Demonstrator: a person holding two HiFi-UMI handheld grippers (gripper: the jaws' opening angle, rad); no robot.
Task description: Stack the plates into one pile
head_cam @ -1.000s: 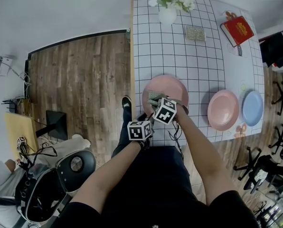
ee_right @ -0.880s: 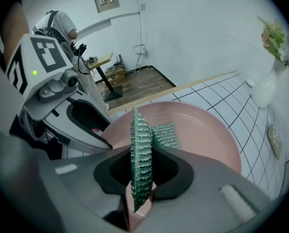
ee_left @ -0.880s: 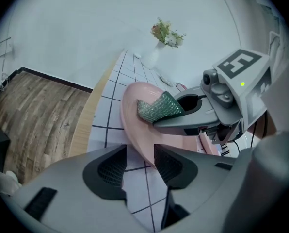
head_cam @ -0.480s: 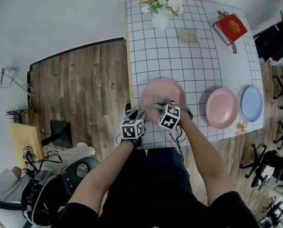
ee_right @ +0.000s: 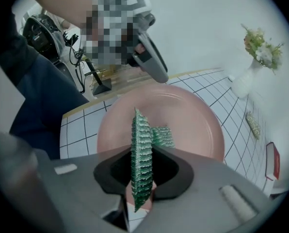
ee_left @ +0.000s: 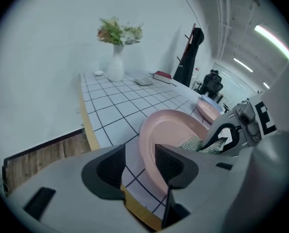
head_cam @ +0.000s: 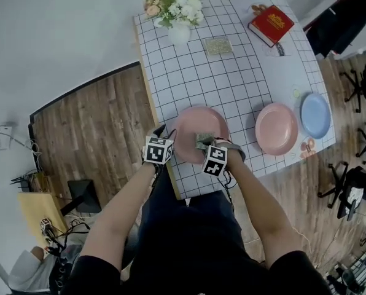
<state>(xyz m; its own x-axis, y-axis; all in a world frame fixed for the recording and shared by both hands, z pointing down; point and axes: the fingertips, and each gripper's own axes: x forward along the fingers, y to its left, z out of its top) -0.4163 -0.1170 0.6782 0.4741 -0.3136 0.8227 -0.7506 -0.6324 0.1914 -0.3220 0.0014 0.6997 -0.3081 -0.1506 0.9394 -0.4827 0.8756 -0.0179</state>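
Cloth [ee_right: 142,164] is being pinched over the plate [ee_right: 183,115] by the right gripper [ee_right: 143,174], probably to clear it for stacking, with the left gripper [ee_left: 139,155] being held just-opened and empty by the rim.

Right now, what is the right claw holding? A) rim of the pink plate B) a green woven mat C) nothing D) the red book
B: in the right gripper view the right claw is clamped on a green woven mat that stands on edge between its jaws, above the pink plate; the mat is between the jaws, not the plate's rim.
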